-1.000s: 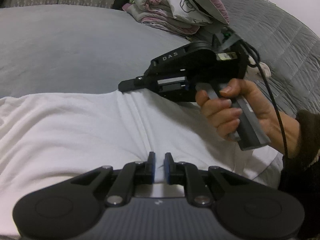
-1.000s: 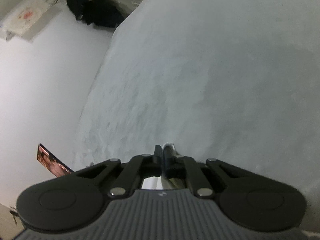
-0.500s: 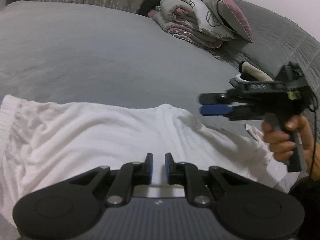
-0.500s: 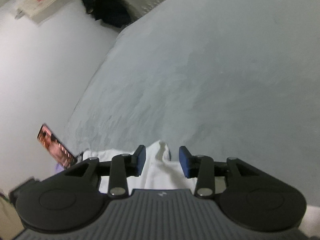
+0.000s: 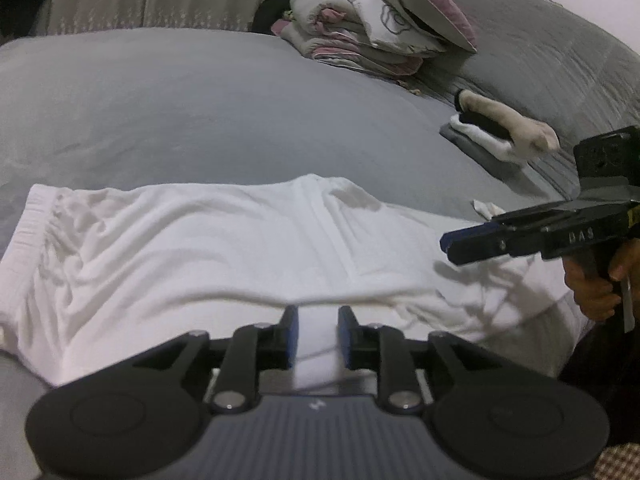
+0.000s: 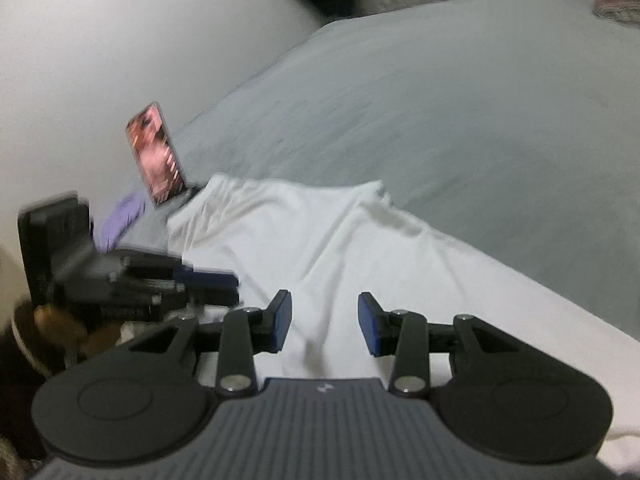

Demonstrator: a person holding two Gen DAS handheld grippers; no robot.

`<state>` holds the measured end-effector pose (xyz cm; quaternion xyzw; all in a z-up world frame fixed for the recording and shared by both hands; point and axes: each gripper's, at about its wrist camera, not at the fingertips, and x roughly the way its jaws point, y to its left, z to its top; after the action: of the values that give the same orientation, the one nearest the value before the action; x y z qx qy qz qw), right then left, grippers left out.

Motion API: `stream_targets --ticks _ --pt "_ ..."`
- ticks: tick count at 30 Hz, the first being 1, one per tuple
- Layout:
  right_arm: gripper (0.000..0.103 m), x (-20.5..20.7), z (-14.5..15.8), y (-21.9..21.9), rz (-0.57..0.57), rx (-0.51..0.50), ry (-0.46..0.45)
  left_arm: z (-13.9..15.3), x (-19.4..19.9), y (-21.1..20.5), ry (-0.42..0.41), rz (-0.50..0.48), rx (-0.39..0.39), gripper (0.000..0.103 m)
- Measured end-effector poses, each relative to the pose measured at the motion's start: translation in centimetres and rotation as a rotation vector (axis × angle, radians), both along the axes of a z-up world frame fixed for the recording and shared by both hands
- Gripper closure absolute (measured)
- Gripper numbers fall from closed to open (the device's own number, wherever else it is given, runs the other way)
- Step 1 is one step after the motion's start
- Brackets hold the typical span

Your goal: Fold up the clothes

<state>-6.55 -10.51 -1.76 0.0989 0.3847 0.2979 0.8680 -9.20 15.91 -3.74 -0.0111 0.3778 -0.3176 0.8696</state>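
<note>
Around: phone propped far left ahead of the right fingers; bedding pile and folded stack far beyond the left fingers; nothing blocks.
Garment: white garment flat on grey bed, spreading ahead of both finger pairs.
Left gripper: jaws opening, a cloth fold between the pads.
Right gripper: jaws well apart above the cloth, gripping nothing.
Pose: both tilt downward; hand holds the right handle.
</note>
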Motion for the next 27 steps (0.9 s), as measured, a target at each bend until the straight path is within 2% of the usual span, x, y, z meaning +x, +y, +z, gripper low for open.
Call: stream_targets --ticks 3,6,9,15,19,20,23,24,25,26,27 --pt "0.062 -1.3 0.3 -0.3 -0.014 -0.060 -0.063 0.2 -0.4 -0.5 -0.029 -0.017 0.024 0.071" --pt "0.062 -0.2 0.2 -0.8 -0.087 -0.111 -0.115 0.5 0.6 -1.0 -0.063 -0.015 0.045 0.071" --pt "0.062 1.8 -0.2 -1.1 -0.153 -0.186 -0.160 0.8 3.3 -1.1 -0.105 0.023 0.074 0.071" --pt "0.062 5.0 -1.7 -0.8 -0.116 -0.278 -0.143 0.0 9.3 -1.5 -0.137 0.090 0.120 0.071" --pt "0.063 5.9 -2.8 -0.6 -0.068 -0.317 -0.130 -0.6 11.3 -2.4 -0.156 0.069 0.141 0.071" --pt "0.066 6.0 -2.9 -0.6 -0.056 -0.323 -0.135 -0.7 11.5 -2.5 -0.159 0.064 0.146 0.071" --pt "0.097 6.2 -3.0 -0.5 -0.033 -0.327 -0.133 -0.9 12.0 -2.6 -0.160 0.053 0.151 0.072" --pt "0.097 6.2 -2.8 -0.5 -0.029 -0.330 -0.133 -0.9 12.1 -2.6 -0.156 0.054 0.146 0.076" --pt "0.098 6.0 -2.6 -0.4 -0.031 -0.340 -0.139 -1.0 12.1 -2.6 -0.153 0.054 0.140 0.088" --pt "0.099 5.9 -2.4 -0.3 -0.039 -0.351 -0.146 -1.0 12.1 -2.5 -0.154 0.059 0.138 0.094" --pt "0.099 5.7 -2.2 -0.3 -0.057 -0.363 -0.154 -1.0 12.0 -2.3 -0.158 0.066 0.138 0.095"
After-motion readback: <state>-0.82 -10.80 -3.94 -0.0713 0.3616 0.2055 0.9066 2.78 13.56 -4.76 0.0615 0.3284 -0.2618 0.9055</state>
